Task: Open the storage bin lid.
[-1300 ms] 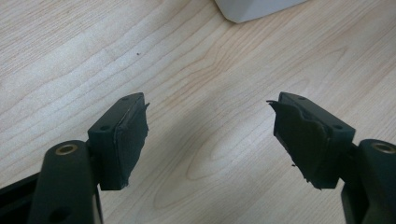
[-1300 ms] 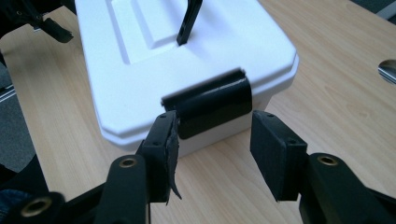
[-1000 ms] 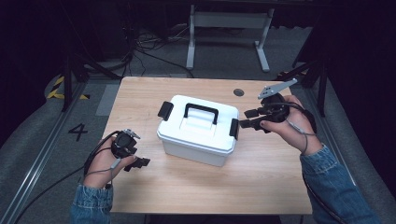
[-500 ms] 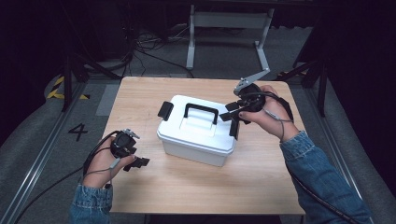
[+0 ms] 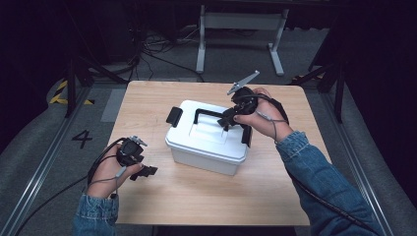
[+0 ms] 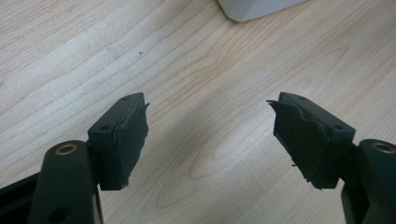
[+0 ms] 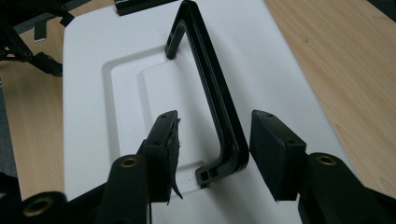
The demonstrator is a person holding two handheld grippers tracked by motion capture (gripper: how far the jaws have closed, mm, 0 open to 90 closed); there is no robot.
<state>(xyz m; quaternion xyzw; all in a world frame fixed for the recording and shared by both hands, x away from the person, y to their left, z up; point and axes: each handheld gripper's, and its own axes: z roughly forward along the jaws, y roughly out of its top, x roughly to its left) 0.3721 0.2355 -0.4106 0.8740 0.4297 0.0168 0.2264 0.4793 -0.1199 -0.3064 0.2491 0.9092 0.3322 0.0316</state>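
Right claw (image 7: 212,140) is straddling the handle (image 7: 212,88), jaws part-open — center before closing; left claw (image 6: 210,135) is gaping, holding nothing.

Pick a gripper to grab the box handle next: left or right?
Right. The right gripper is open with its jaws on either side of the black handle of the white box. The left gripper sits open over bare table.
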